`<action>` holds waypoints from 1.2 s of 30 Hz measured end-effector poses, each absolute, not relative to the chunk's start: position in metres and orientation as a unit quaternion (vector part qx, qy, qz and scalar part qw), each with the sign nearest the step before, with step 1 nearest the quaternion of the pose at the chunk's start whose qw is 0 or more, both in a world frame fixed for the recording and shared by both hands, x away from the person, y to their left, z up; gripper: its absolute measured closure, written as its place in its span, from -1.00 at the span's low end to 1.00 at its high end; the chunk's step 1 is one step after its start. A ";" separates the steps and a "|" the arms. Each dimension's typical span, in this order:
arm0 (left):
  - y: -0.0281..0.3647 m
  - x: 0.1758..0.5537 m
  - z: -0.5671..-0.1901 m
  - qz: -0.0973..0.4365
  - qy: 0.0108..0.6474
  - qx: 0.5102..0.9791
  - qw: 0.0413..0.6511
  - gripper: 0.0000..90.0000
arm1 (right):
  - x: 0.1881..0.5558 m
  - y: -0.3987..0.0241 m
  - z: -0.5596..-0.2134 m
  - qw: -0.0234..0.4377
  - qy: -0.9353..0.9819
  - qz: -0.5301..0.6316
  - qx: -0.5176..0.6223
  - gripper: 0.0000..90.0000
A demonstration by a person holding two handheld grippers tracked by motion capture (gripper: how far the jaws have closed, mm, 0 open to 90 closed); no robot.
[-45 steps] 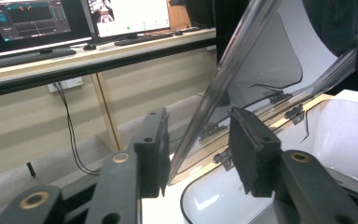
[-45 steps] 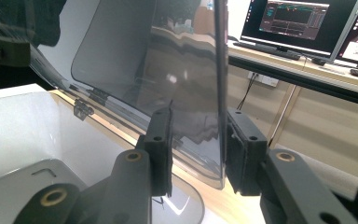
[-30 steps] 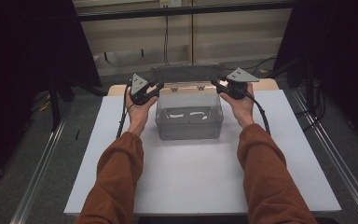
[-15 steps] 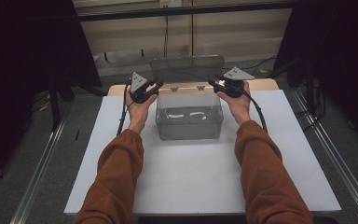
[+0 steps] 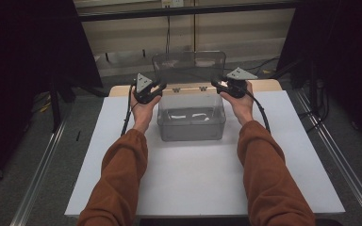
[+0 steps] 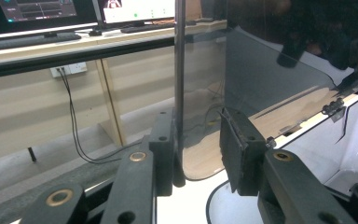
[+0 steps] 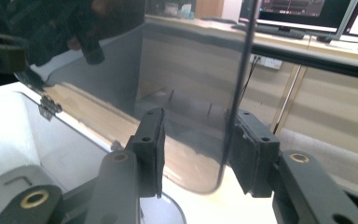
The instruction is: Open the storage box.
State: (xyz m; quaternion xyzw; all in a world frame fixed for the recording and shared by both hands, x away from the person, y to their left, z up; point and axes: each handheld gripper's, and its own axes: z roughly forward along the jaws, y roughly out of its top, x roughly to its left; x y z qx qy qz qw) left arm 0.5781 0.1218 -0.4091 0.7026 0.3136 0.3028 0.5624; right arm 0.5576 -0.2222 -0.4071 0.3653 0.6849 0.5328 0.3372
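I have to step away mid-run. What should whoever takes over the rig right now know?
Left gripper: open, jaws astride the left edge of the clear lid, one pad against it.
Right gripper: open, jaws astride the lid's right edge.
The clear box stands on the white table, its hinges on the far side.
Done: lid swung up, standing about upright.
Left: likely ease the lid fully back so it rests open, then draw both grippers clear.
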 end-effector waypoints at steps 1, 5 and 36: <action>0.121 0.579 -0.410 0.301 0.316 0.700 0.565 0.50 | 0.558 -0.222 -0.407 0.337 0.685 0.533 0.365 0.28; 0.120 0.581 -0.410 0.308 0.314 0.706 0.555 0.49 | 0.558 -0.219 -0.409 0.335 0.689 0.531 0.362 0.26; 0.110 0.587 -0.413 0.255 0.359 0.701 0.561 -0.11 | 0.574 -0.213 -0.413 0.319 0.677 0.537 0.390 0.01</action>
